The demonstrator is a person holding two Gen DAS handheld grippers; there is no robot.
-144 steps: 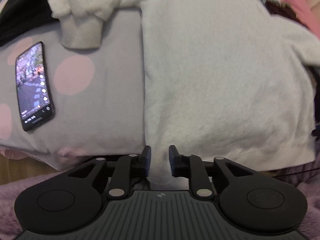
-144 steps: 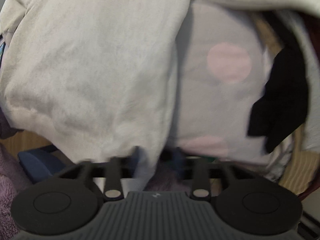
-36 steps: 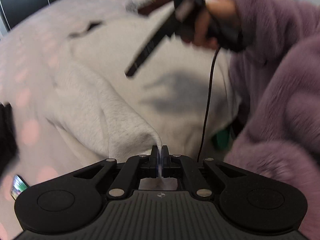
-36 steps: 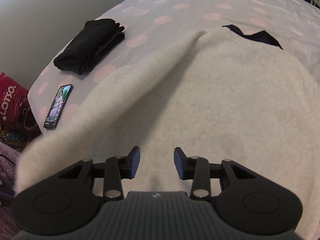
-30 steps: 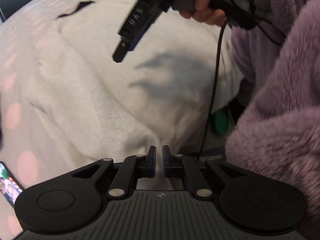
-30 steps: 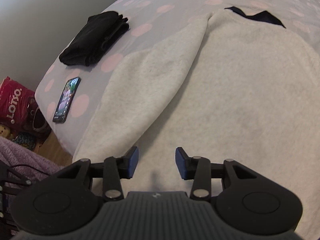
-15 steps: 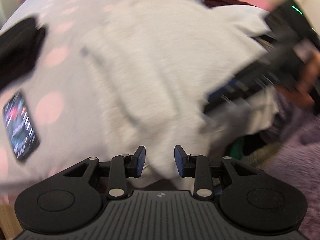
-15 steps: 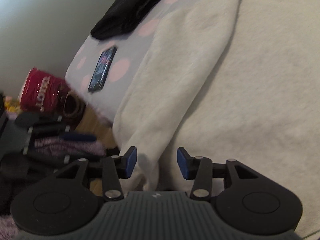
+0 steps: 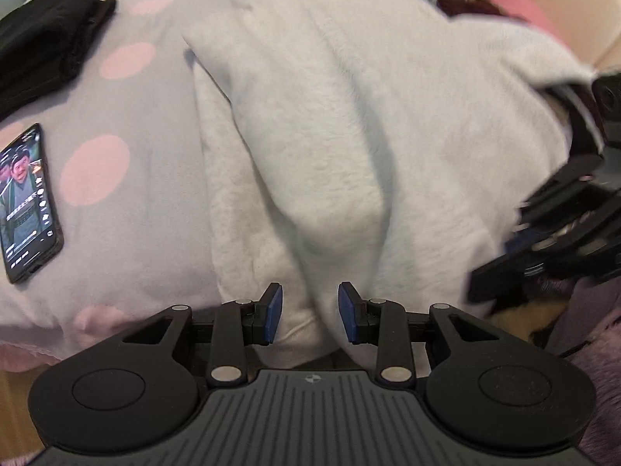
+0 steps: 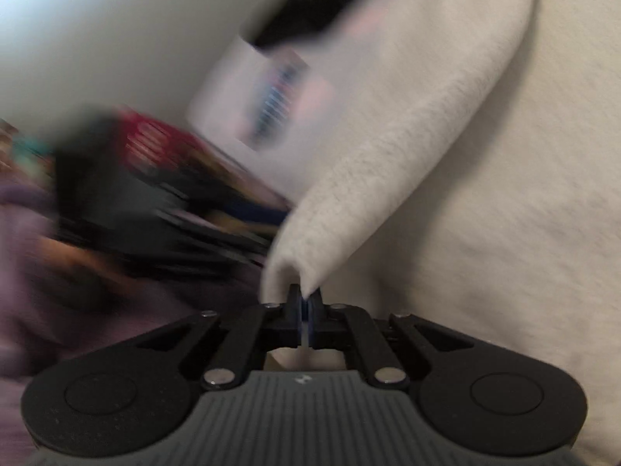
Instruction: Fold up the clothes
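Cream fleece fills most of both views: a fluffy white sweater (image 9: 349, 147) lies spread across the bed, over a lilac sheet with pink dots (image 9: 116, 163), with its near hem hanging off the bed's edge toward you. Your left gripper (image 9: 310, 314) points down at that hem with its blue pads apart; a fold of the sweater sits in the gap between them, and the pads do not press on it. Your right gripper (image 10: 305, 303) has its jaws pinched together on a bunched edge of the sweater, which rises from the fingertips as a soft ridge. Left of the sweater on the sheet lies a phone (image 9: 27, 204) with its screen lit, and beyond the phone, a folded black garment (image 9: 46, 46). Everything left of the sweater in the right wrist view is blurred.
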